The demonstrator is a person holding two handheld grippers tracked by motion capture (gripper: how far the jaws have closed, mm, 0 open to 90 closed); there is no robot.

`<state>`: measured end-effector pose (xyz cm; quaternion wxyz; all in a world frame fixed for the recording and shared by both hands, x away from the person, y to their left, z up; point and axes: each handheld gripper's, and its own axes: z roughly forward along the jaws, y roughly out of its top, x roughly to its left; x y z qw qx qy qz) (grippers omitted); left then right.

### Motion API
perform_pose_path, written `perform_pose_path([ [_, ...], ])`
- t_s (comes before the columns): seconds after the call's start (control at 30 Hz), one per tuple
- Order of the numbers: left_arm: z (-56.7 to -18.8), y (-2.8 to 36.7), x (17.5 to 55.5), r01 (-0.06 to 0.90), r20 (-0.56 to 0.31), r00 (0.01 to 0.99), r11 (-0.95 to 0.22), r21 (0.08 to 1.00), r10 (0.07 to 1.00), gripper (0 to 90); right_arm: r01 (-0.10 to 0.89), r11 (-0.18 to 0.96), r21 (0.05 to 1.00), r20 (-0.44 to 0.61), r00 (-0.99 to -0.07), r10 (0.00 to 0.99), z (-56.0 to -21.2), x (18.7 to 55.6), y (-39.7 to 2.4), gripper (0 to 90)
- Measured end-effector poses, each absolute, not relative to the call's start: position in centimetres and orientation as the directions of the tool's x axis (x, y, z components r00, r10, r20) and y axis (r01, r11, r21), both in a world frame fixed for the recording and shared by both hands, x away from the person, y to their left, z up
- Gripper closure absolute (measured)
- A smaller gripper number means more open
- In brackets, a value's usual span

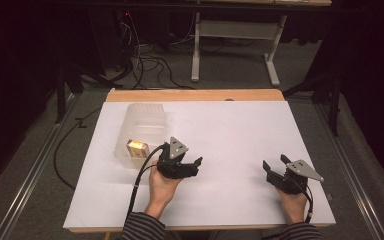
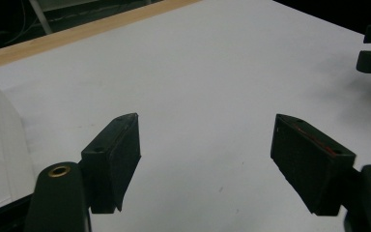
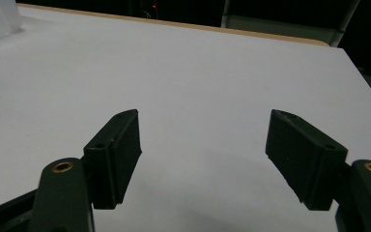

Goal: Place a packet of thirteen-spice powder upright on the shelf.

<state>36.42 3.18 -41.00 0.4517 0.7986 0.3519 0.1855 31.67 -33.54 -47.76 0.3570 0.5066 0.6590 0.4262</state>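
**Two Empty Grippers, One Little Box in a Tub**

Striped sleeves come in at the bottom of the high view, with a hand on each tool. One hand holds the left gripper low over the white table, just beside a clear plastic tub. Its jaws are spread apart with nothing between them, as the left gripper view also shows. Over on the other side, well apart, the right gripper rests on the table. Its jaws stand wide too, and hold nothing.

Inside the tub, at its near end, lies a small yellow box. That looks like the thing to fetch. It is probably light and stiff, like thin card, so a hard squeeze could crush it. A soft pinch across its two long sides should be best. The tub looks thin and slippery, and may slide if bumped.

Something may be printed on the box, but it is too small to read.
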Motion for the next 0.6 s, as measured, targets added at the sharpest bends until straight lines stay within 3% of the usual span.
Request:
perform_pose_path([
  [0.6,-43.6,3.3,36.6,0.424,-0.042,0.661,-0.327,0.844,0.749,26.5,0.362,0.131,0.923,-0.046,-0.234,0.971,-47.8,31.7,-33.5,28.9],
])
